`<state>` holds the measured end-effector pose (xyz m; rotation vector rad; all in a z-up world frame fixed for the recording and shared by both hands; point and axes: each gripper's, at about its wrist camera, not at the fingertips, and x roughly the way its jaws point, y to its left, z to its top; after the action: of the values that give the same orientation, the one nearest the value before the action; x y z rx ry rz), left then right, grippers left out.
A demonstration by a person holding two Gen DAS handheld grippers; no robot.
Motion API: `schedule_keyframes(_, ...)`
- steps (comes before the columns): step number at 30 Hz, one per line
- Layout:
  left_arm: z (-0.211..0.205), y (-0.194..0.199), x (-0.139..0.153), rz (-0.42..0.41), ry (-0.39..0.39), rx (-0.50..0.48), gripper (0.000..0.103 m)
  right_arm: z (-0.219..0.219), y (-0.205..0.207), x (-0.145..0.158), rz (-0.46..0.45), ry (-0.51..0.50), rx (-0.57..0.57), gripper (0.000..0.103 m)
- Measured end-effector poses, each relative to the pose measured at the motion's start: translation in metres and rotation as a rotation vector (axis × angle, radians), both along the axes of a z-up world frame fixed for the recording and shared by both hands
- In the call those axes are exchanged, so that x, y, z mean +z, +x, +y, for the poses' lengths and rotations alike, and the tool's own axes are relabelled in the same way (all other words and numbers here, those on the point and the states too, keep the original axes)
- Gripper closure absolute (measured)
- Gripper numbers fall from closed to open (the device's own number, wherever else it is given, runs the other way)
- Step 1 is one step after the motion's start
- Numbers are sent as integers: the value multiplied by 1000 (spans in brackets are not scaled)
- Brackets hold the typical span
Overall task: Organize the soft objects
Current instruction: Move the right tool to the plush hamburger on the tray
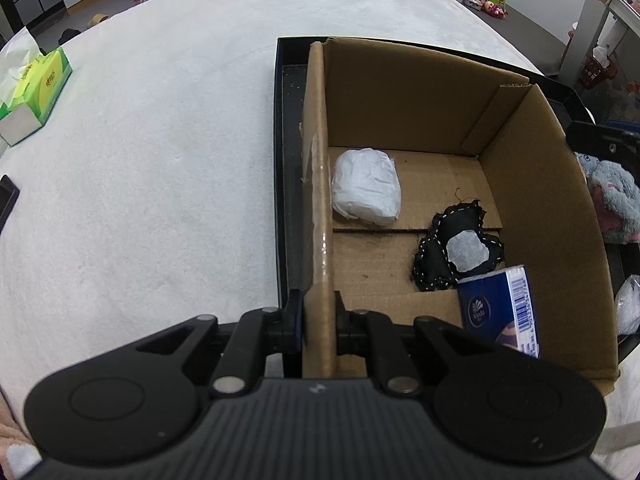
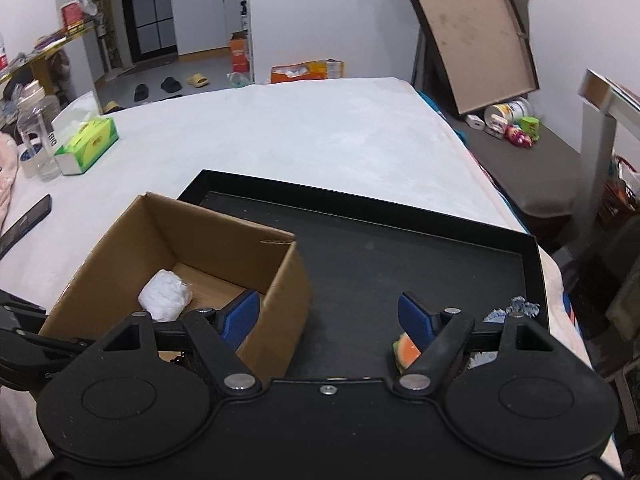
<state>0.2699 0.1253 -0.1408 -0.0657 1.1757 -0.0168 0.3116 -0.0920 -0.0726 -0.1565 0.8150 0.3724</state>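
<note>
**Left claw clamps box wall, right claw hangs wide over tray**

White-covered table (image 2: 320, 128) fills both views. On it sits a black tray (image 2: 400, 248) with a low rim. An open cardboard box (image 1: 420, 92) stands in the tray's left part as the right wrist view shows it, one wall close against the tray rim.

Left gripper (image 1: 318, 320) is clamped on the near end of the box's left wall, one pad either side of the cardboard edge, pointing steeply down. Right gripper (image 2: 330, 320) stands wide apart, nothing between the blue pads (image 2: 416, 320); its left finger sits over the box's right wall, its right finger over the tray floor.

Inside the box: white wrapped bundle (image 1: 366, 188) against the left wall, black stitched cloth piece (image 1: 456, 252) with a pale patch mid-floor, blue tissue pack (image 1: 500, 312) leaning in the near right corner, touching the black cloth.

Outside the box on the tray: grey-pink fluffy item (image 1: 612, 200) just beside the box's right wall, and an orange-and-green soft piece (image 2: 406, 352) partly hidden behind the right finger.

Green tissue box (image 2: 86, 142) and dark phone (image 2: 26, 224) lie well apart from the tray, on the table's far left.
</note>
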Motion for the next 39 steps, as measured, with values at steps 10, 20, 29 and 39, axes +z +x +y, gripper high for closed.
schedule_keyframes(10, 5, 2, 0, 7, -19, 2, 92, -16, 4, 12, -14, 39, -43, 27)
schedule_keyframes(20, 9, 4, 3, 13, -31, -7, 91, -29, 11, 11, -14, 34, -84, 27)
schedule_keyframes(29, 11, 5, 6, 11, -51, -18, 88, -41, 15, 1, 5, 29, -115, 27)
schedule_keyframes(39, 17, 5, 8, 15, -84, 0, 87, -54, 19, -10, 34, 31, -157, 27)
